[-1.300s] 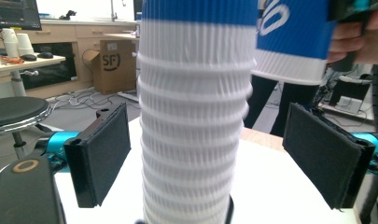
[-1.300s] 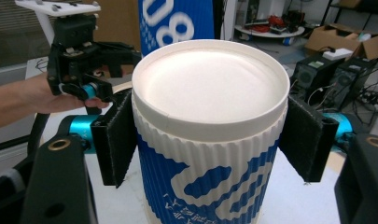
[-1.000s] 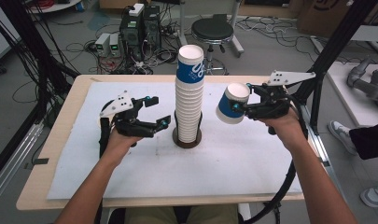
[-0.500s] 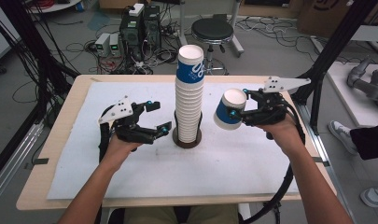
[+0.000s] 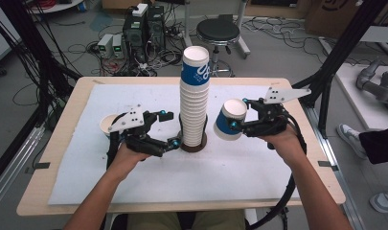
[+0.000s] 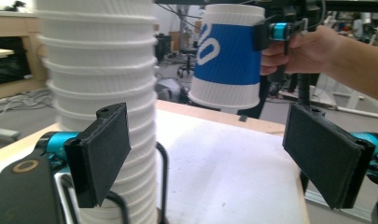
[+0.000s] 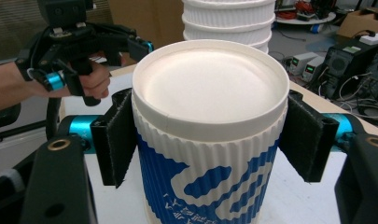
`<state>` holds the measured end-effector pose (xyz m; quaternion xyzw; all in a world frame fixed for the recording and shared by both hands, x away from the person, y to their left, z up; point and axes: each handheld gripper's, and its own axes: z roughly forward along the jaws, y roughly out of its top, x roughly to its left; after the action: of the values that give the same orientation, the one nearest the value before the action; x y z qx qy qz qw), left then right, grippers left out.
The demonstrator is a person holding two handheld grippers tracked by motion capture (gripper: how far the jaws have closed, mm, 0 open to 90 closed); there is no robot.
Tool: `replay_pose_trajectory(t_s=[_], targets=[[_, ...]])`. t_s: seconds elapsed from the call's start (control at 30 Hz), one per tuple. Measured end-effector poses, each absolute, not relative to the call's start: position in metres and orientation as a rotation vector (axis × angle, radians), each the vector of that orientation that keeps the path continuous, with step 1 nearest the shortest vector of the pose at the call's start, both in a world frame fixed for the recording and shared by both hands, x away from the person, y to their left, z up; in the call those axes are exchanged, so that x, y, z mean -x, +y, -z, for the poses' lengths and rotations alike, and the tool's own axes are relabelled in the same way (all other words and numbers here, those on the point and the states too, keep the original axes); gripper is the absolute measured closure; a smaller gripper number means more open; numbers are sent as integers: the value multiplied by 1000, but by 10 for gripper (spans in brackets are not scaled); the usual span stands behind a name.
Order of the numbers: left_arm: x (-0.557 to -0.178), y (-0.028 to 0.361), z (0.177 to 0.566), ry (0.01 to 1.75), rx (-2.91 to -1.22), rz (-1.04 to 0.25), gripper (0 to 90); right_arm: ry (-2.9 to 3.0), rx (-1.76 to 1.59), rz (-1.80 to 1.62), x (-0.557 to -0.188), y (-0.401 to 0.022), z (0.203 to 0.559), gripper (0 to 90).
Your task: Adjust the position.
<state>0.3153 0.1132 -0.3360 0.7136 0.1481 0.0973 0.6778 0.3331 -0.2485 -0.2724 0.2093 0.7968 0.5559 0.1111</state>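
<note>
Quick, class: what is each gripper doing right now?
Left gripper: open, jaws empty beside the cup stack.
Right gripper: shut on the blue-and-white cup.

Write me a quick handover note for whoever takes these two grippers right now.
Right gripper: shut on a blue-and-white cup, held tilted in the air to the right of the stack.
Left gripper: open, empty, jaws beside the base of the cup stack.
Stack stands upright in its holder at mid-table. Another cup sits on the table behind the left gripper.
Done: one cup in hand, off the stack.
Left: probably set it down on the white mat.
</note>
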Motion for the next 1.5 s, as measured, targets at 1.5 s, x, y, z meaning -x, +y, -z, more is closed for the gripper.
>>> replay_pose_trajectory(t_s=[1.5], targets=[[-311,50,359,152,-1714,-68,223,2484,-447,-1868,-312,-202,309,282]])
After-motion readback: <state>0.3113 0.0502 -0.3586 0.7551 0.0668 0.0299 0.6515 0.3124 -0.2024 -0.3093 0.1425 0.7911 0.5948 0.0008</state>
